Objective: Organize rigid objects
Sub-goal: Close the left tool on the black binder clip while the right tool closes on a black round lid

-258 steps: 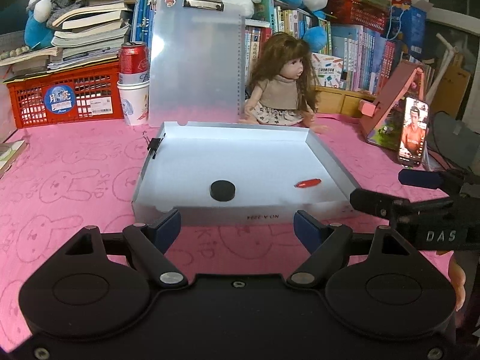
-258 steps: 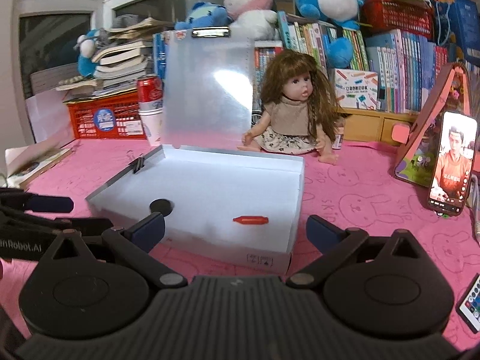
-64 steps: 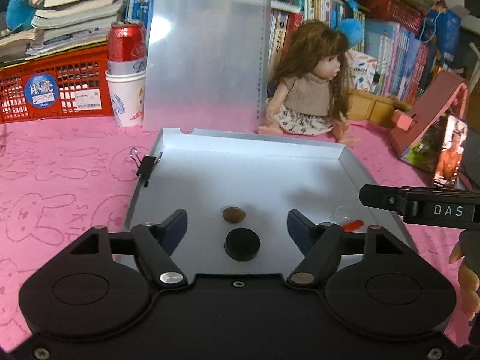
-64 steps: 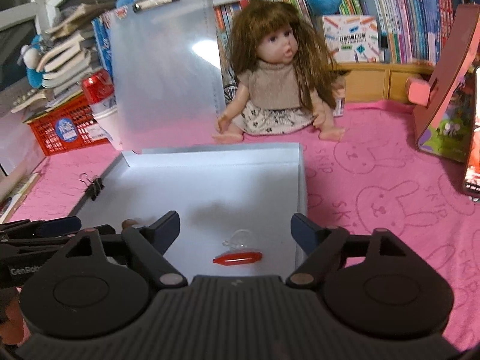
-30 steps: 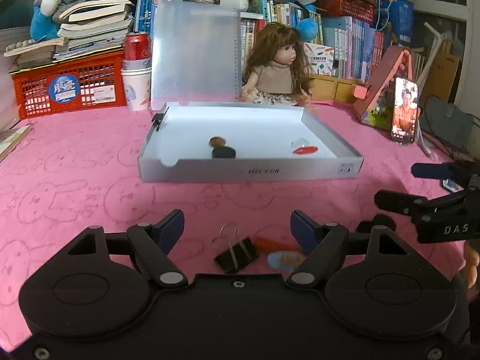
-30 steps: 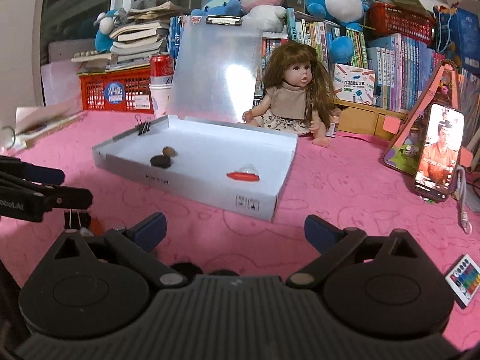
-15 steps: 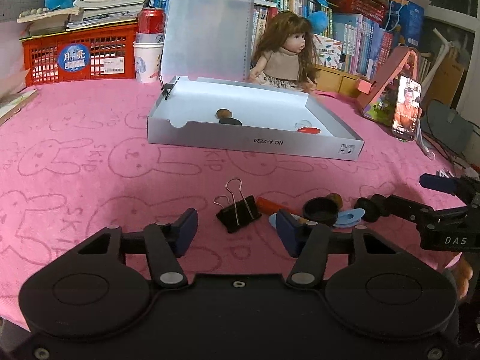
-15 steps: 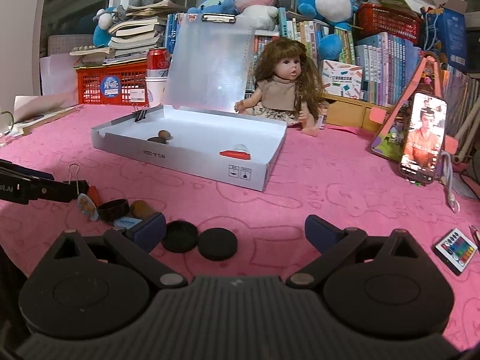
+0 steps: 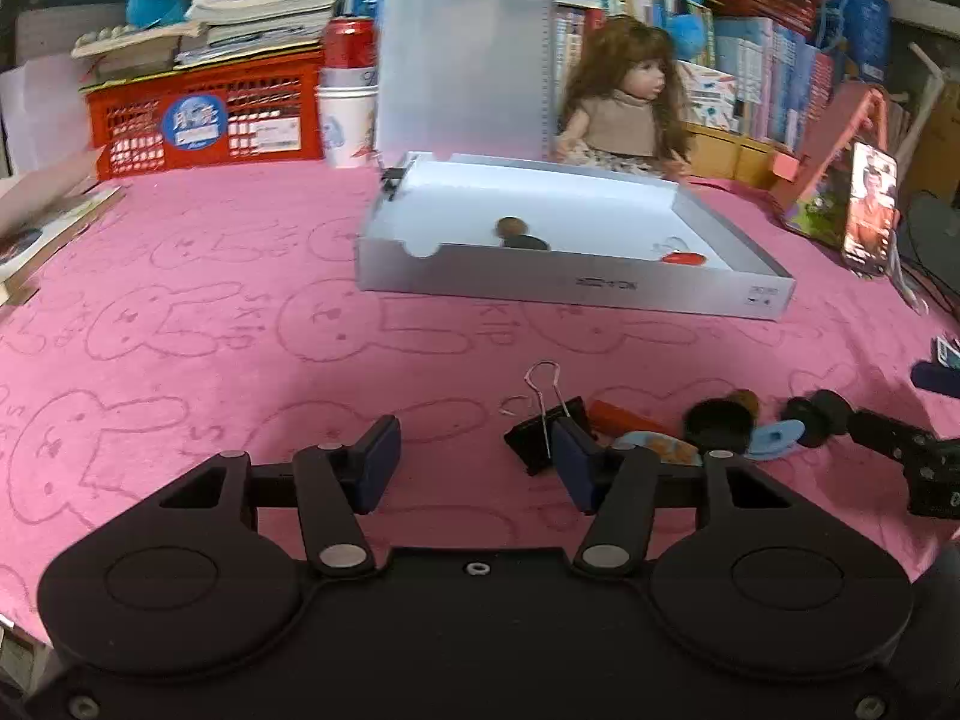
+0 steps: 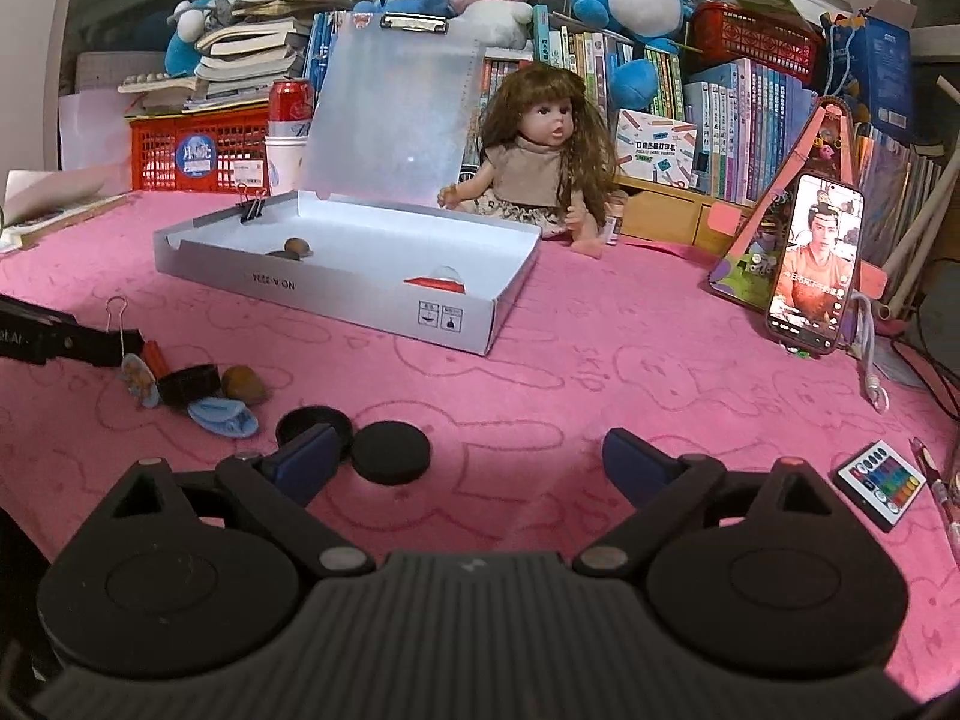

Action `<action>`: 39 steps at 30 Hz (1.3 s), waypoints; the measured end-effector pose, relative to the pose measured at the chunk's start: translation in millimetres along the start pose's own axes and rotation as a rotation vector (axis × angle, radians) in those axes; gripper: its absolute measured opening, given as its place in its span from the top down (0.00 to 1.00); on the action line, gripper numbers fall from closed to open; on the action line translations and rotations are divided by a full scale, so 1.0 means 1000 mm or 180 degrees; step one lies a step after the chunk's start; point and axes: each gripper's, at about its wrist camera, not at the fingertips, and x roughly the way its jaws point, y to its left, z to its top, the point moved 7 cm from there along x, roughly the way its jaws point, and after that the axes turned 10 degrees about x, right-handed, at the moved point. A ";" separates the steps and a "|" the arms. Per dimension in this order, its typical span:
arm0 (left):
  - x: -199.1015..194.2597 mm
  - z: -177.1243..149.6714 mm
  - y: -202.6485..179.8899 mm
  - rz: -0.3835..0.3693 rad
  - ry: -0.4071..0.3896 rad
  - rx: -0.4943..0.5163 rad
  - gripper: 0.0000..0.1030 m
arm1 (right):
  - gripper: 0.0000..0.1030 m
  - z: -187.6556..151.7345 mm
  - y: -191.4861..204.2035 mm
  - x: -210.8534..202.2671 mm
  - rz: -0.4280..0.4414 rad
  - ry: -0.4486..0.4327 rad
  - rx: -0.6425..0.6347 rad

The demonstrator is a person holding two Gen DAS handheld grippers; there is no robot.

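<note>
A white shallow box (image 9: 570,288) lies open on the pink cloth with a brown pebble (image 9: 509,225), a black disc and a red piece (image 9: 684,258) inside. In front of it lies a pile: black binder clip (image 9: 543,429), orange stick (image 9: 624,420), black ring cap (image 9: 717,420), blue pieces. My left gripper (image 9: 474,462) is half open and holds nothing; the clip lies just beyond its right finger. My right gripper (image 10: 471,459) is wide and its jaws are closing. A flat black disc (image 10: 390,451) lies between them untouched, a black cap (image 10: 312,420) behind the left finger.
A doll (image 10: 540,162), a propped clipboard (image 10: 390,114), a red crate (image 9: 204,120), a can on a cup and shelves of books stand behind the box. A phone (image 10: 816,264) on a stand and a small remote (image 10: 879,483) lie to the right.
Both grippers came back from the box to the pile on the cloth. The left jaws narrowed and now sit beside the binder clip. The right gripper sank toward the black discs.
</note>
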 end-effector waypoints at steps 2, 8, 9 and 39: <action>0.000 0.000 0.006 0.0068 0.0022 -0.0061 0.47 | 0.06 0.000 0.000 0.000 0.0001 0.0010 -0.0010; 0.000 0.001 0.013 0.0149 0.0055 -0.0141 0.47 | 0.13 -0.004 0.003 0.000 0.0000 0.0022 -0.0043; 0.000 0.001 0.013 0.0153 0.0057 -0.0149 0.48 | 0.14 -0.005 0.004 0.000 0.0016 0.0027 -0.0053; 0.009 0.003 -0.018 0.0334 -0.0160 -0.0098 0.48 | 0.47 -0.010 0.020 0.014 0.0005 -0.0092 0.0322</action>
